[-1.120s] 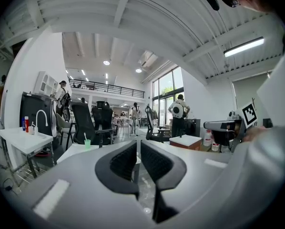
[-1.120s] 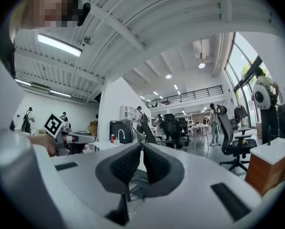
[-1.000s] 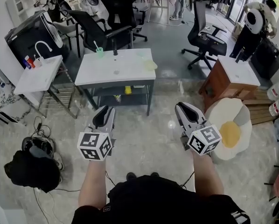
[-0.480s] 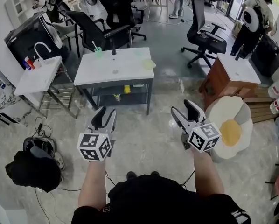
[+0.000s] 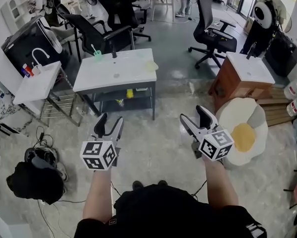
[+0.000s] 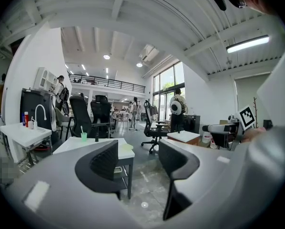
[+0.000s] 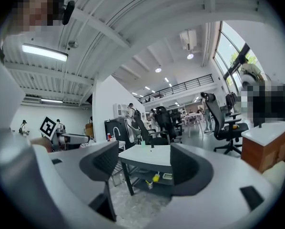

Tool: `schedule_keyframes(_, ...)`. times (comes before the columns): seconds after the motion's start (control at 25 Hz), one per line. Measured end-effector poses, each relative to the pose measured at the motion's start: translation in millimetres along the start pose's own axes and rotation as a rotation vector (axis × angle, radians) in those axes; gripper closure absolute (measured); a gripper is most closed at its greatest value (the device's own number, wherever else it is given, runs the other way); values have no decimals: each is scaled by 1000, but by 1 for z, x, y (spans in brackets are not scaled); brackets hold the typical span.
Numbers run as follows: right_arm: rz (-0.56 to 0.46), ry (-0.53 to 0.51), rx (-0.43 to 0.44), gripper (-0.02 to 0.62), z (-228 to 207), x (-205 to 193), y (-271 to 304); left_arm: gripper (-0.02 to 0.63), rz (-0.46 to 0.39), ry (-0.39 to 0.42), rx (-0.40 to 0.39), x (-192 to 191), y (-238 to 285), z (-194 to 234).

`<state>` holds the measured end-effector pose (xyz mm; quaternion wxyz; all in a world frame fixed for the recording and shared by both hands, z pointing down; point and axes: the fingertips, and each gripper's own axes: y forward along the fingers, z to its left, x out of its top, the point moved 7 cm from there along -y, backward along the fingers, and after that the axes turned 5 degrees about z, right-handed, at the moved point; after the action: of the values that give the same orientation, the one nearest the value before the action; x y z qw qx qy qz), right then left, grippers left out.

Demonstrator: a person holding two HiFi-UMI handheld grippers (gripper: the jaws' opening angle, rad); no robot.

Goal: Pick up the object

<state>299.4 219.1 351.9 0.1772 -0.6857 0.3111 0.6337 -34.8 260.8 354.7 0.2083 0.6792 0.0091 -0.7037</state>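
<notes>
A white-topped table stands ahead on the floor. On it are a green cup holding a stick, a small dark bottle and a pale yellow dish. A yellow thing lies on its lower shelf. My left gripper and right gripper hover side by side over the floor, well short of the table. Both sets of jaws are opening with nothing between them. The left gripper view shows the table and cup. Past the right gripper lies the table.
A small white sink stand is at the left, with black office chairs behind the table. A wooden cabinet and an egg-shaped cushion sit at the right. A black bag lies on the floor by my left arm.
Both grippers' jaws have spread from nearly shut to wide apart. The arms have barely moved; the head view has shifted a little.
</notes>
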Motion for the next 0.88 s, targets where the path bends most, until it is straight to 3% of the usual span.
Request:
schedule_keyframes(0.52,-34,10,-24,293,-25,-5,-44,348,-16,19,-26,2,14,-43)
schedule_keyframes(0.88,-5,24,-20,293,-42,-8,-9,348,-8,-2,-49,-1,51,-24)
